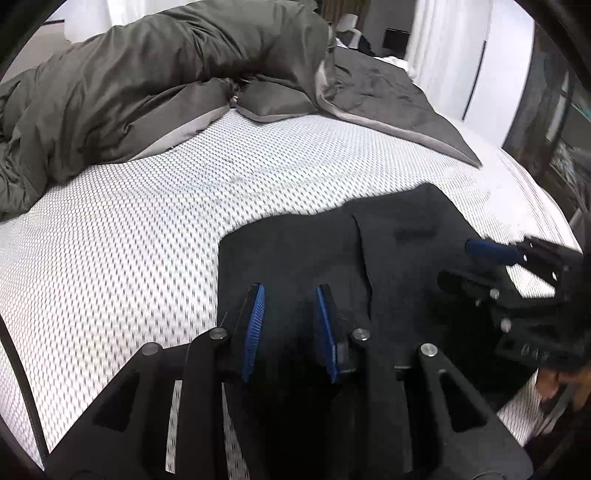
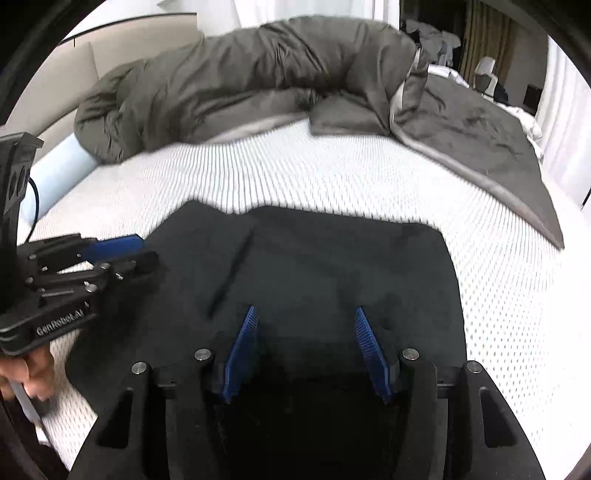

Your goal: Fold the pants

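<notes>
**Black pants flat on the bed, both grippers above them**

White mattress (image 1: 129, 236) with a dotted weave fills the left wrist view, and a rumpled grey duvet (image 1: 147, 74) is heaped along its far side, with a flatter dark grey cover (image 1: 388, 92) spreading to the right. White curtains (image 1: 443, 33) hang behind. The black pants (image 1: 314, 251) lie near the close edge of the mattress, laid flat with a seam or fold line running down the middle. The left gripper (image 1: 290, 291) sits over the pants with its 2 blue pads (image 1: 255, 325) partly apart; nothing shows pinched between them, only the cloth beneath. To the right, the right gripper (image 1: 476, 258) comes in from the side over the pants' right portion, 1 blue pad visible.

From the right wrist, the same mattress (image 2: 498, 314) and duvet (image 2: 240, 81) appear, with a pale blue roll (image 2: 55, 173) at the far left by the headboard. The pants (image 2: 332, 266) spread as a broad dark panel under the right gripper (image 2: 306, 314), whose blue pads (image 2: 364, 347) stand wide apart and grip nothing. The left gripper (image 2: 136, 251) enters from the left over the pants' left edge, its jaws narrowly parted; I cannot tell whether they touch the cloth. A hand (image 2: 33, 373) shows below it.
</notes>
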Demonstrator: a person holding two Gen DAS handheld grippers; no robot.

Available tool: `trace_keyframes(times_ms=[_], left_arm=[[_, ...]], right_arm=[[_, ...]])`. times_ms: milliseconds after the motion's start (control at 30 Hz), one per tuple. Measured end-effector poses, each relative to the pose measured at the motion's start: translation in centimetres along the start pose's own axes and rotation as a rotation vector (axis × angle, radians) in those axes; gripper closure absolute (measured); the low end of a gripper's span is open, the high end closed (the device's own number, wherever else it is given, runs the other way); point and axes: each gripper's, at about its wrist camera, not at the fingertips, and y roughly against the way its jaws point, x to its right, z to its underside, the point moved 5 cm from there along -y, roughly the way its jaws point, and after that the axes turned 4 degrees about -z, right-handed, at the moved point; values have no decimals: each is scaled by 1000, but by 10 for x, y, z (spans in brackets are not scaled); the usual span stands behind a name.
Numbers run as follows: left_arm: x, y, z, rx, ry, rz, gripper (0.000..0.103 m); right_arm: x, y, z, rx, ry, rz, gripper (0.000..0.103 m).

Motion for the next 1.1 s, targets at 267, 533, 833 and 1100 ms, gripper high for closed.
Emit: trace_keyframes(times_ms=[267, 533, 833, 1100], left_arm=[[5, -54, -13, -71, -30, -24, 77], [-14, -44, -5, -47, -41, -124, 76], [11, -8, 45, -32, -117, 4, 73], [-3, 20, 44, 10, -76, -53, 70]], right_arm=[[-12, -47, 3, -88, 10, 36, 47], [14, -22, 18, -88, 75, 172, 50], [-45, -15, 32, -82, 128, -50, 43], [10, 19, 49, -32, 25, -11, 46]])
